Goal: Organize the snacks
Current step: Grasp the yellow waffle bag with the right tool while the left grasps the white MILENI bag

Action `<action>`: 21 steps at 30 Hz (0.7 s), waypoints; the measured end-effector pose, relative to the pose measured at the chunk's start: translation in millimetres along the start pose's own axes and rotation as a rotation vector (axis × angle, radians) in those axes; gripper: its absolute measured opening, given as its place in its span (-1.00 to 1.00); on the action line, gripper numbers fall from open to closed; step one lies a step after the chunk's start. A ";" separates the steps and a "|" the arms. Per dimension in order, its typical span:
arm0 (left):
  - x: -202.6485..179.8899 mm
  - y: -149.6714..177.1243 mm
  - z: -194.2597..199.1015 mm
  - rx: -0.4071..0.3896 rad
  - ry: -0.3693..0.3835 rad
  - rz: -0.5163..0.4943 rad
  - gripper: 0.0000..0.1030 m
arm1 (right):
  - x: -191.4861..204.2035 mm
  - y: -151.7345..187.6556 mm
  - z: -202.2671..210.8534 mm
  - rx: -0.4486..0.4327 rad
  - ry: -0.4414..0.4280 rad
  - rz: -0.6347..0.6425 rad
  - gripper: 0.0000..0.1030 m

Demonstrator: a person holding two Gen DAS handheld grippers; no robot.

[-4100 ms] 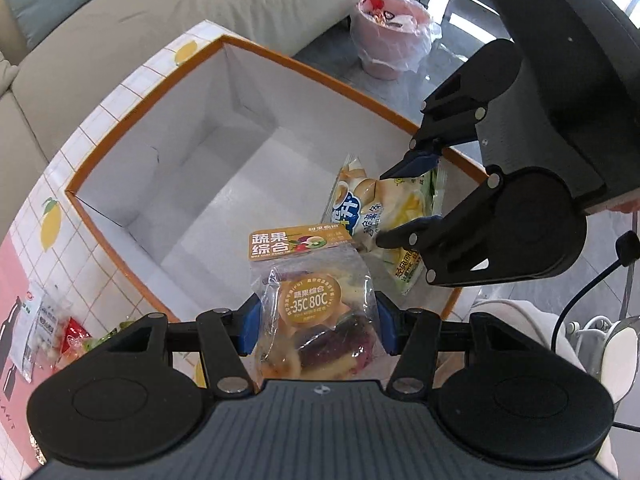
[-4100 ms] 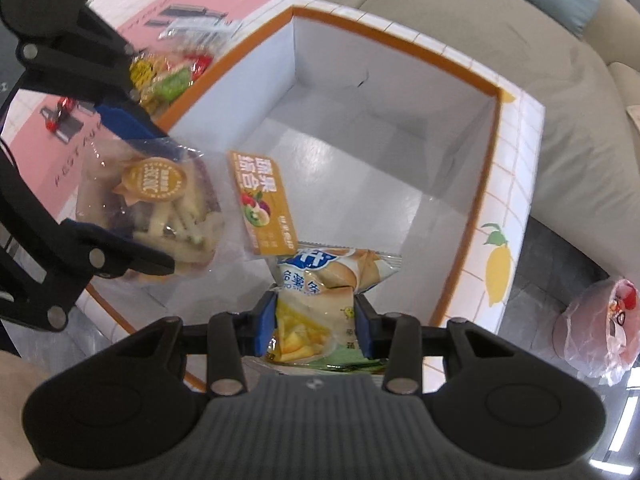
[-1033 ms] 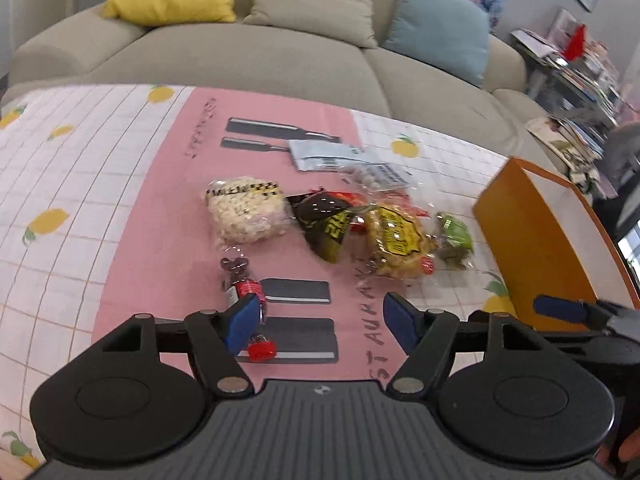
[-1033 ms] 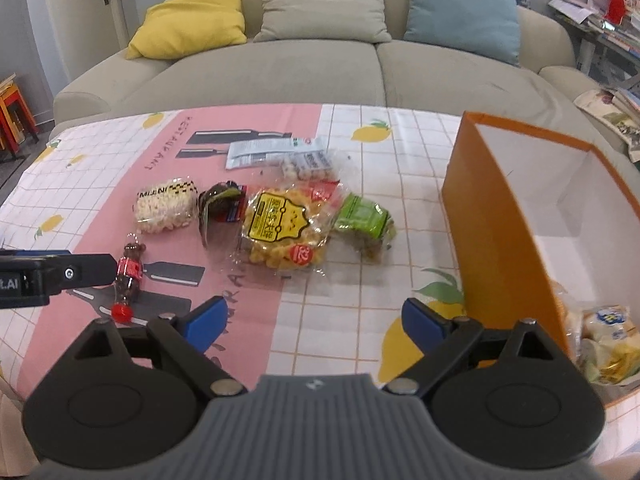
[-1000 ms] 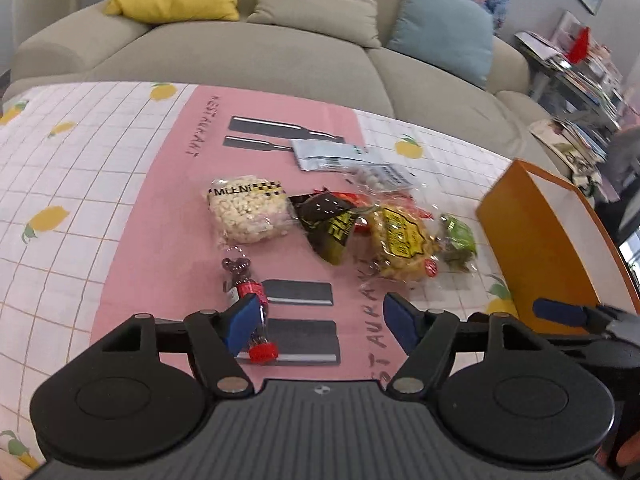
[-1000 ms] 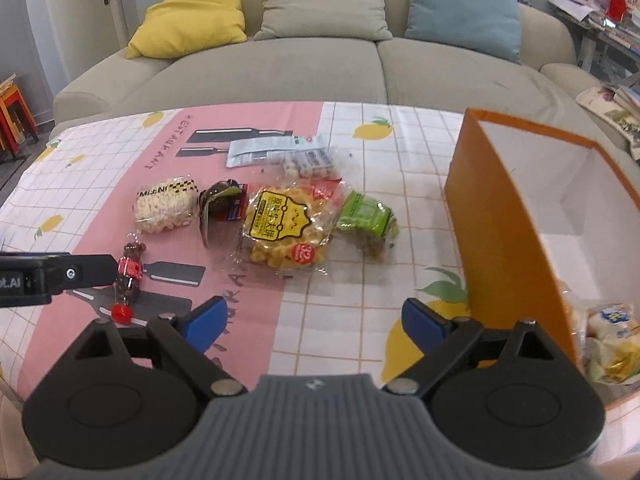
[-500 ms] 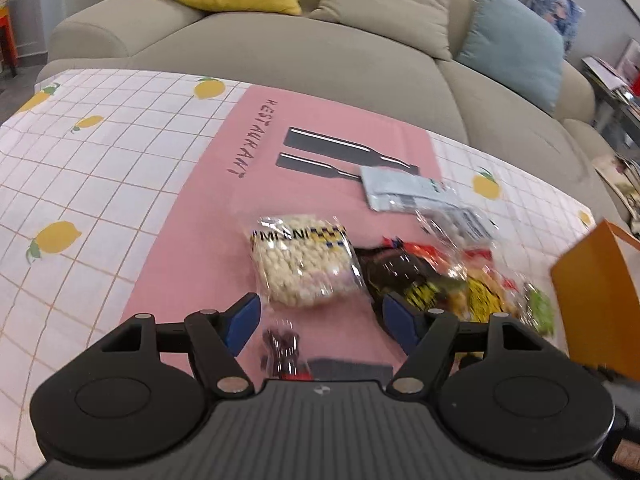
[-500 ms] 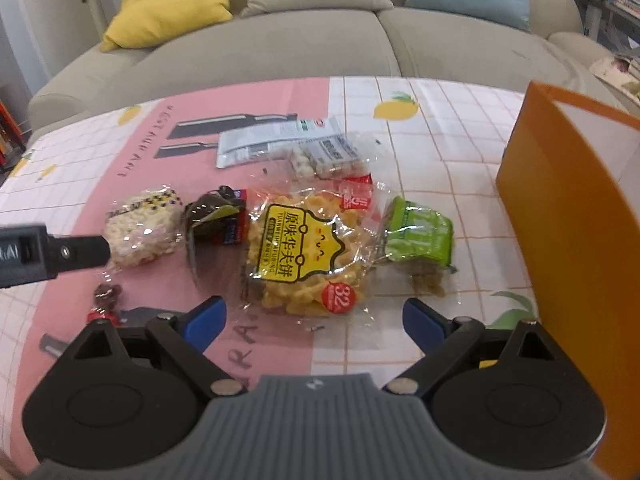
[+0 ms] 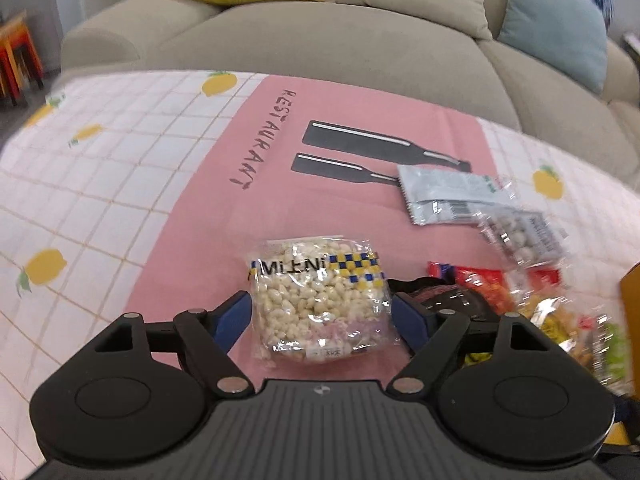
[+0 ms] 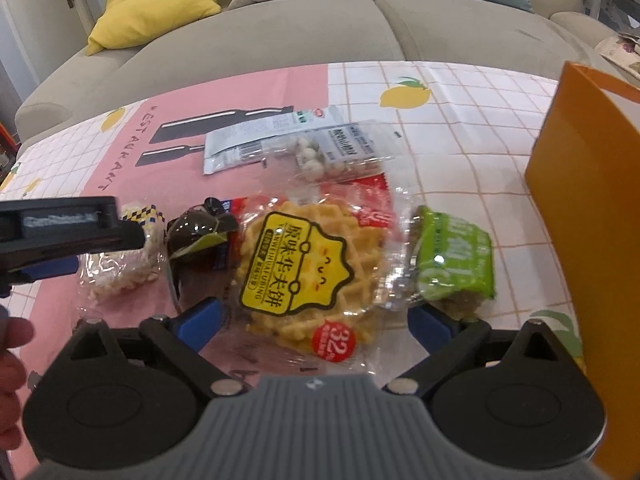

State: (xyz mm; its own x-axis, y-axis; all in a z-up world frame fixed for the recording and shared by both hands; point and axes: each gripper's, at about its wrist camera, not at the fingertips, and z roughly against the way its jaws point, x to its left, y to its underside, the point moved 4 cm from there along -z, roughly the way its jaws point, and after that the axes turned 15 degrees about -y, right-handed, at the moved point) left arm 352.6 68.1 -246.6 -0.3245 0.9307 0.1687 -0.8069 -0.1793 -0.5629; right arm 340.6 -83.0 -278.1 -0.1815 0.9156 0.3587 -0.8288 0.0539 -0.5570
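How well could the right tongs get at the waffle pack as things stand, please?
Probably yes. The right tongs are opening, with the waffle pack between their pads and nothing lying on top. The green pack and dark packet crowd its sides, so a pad may brush them.

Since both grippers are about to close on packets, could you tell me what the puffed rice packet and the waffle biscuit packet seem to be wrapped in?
The puffed rice packet looks like thin clear plastic film, glossy: the white grains show through and the skin is crinkled with glints. The waffle biscuit packet also seems clear glossy film with a printed yellow label; the waffle grid shows through and its edges wrinkle. Both probably give under the pads.
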 end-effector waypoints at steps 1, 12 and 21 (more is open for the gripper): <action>-1.3 0.8 -1.4 -0.002 -0.012 -0.007 0.89 | 1.0 -0.1 -2.1 0.002 -0.003 0.002 0.89; 5.7 -1.6 -21.3 0.094 0.078 0.082 0.97 | 0.9 3.8 -0.8 0.024 -0.015 0.035 0.55; 0.9 0.6 -7.0 0.077 0.092 0.000 0.64 | -4.8 21.4 18.3 0.069 -0.017 0.076 0.38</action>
State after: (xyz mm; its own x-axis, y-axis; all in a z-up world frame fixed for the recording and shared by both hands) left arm 355.2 71.1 -252.4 -0.2805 0.9555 0.0916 -0.8435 -0.1998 -0.4987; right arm 314.1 -93.5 -278.1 -0.2542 0.9090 0.3303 -0.8464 -0.0439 -0.5307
